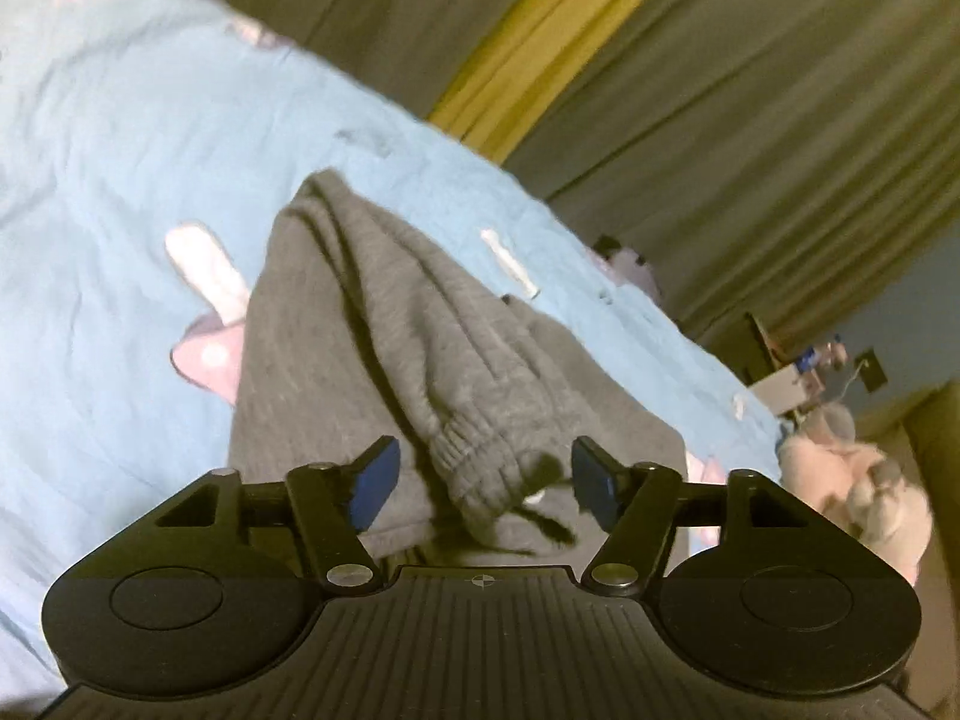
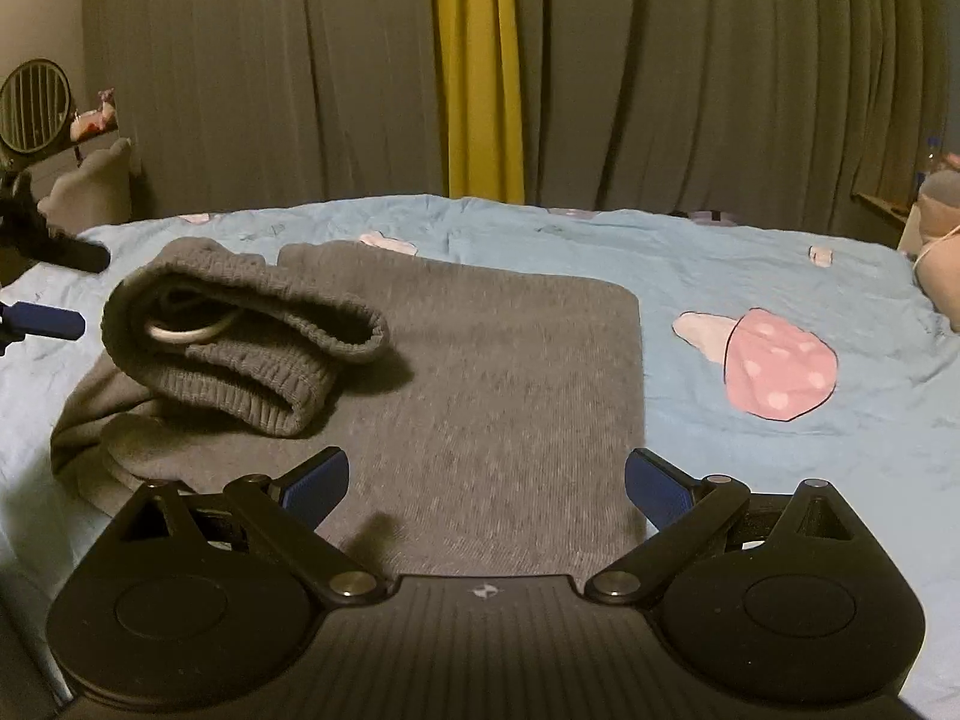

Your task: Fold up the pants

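The grey pants (image 2: pixel 456 396) lie on the bed (image 2: pixel 750 492), folded into a broad flat rectangle whose right edge runs straight toward the far side of the blue sheet. On the left part of that rectangle the ribbed waistband (image 2: pixel 252 348) is bunched up and stands open like a mouth, with a white drawstring (image 2: pixel 192 333) looped inside it.

The right gripper (image 2: pixel 486 480) hovers over the near edge of the pants with its jaws spread wide and nothing between them; the flat cloth lies directly ahead of it, and the waistband is ahead and to its left.

The left gripper (image 1: pixel 483 474) also has its jaws wide apart, and in its own view the bunched waistband sits right between its blue pads (image 1: pixel 378 483); whether the pads touch it cannot be told. In the right view, one of its blue fingers (image 2: pixel 45 323) shows at the left edge of the bed, just beside the waistband.
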{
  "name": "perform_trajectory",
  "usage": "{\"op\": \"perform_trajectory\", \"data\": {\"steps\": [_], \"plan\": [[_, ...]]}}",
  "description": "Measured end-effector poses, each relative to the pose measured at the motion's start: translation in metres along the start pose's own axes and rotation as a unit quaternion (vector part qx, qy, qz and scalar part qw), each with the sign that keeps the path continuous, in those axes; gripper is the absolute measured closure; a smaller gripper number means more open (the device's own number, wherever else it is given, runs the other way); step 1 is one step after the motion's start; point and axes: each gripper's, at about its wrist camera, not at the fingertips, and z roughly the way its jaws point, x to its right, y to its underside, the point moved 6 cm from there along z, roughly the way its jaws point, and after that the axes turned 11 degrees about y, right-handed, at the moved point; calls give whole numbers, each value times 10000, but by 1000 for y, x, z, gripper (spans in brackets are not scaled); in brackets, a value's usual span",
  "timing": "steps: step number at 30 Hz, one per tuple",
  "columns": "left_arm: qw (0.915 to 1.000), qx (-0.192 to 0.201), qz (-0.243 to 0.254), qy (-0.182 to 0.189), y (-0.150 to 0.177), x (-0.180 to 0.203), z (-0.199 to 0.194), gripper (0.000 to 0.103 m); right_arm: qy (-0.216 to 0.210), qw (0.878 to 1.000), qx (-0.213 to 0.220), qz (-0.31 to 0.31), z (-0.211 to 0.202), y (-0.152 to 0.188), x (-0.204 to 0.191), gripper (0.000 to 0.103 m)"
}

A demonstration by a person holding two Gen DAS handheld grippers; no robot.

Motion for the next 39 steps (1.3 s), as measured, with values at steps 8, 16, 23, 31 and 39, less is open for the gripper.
{"op": "perform_trajectory", "data": {"steps": [8,16,23,31,39], "plan": [[9980,-493,-275,294,-14,-8,36,30,1,9999,-85,92,4,1,1,4],[9982,-413,98,425,-55,16,62,37,-302,9967,392,-648,5,-7,-32,4],[9978,296,36,591,-92,34,70,13,-429,9930,373,-1038,20,-12,-67,4],[9960,665,-442,403,-57,-13,17,13,-659,9941,362,-778,49,-33,-81,4],[9850,1016,-1392,110,-1,-86,-73,12,-647,9773,678,-1901,49,-28,-117,4]]}}
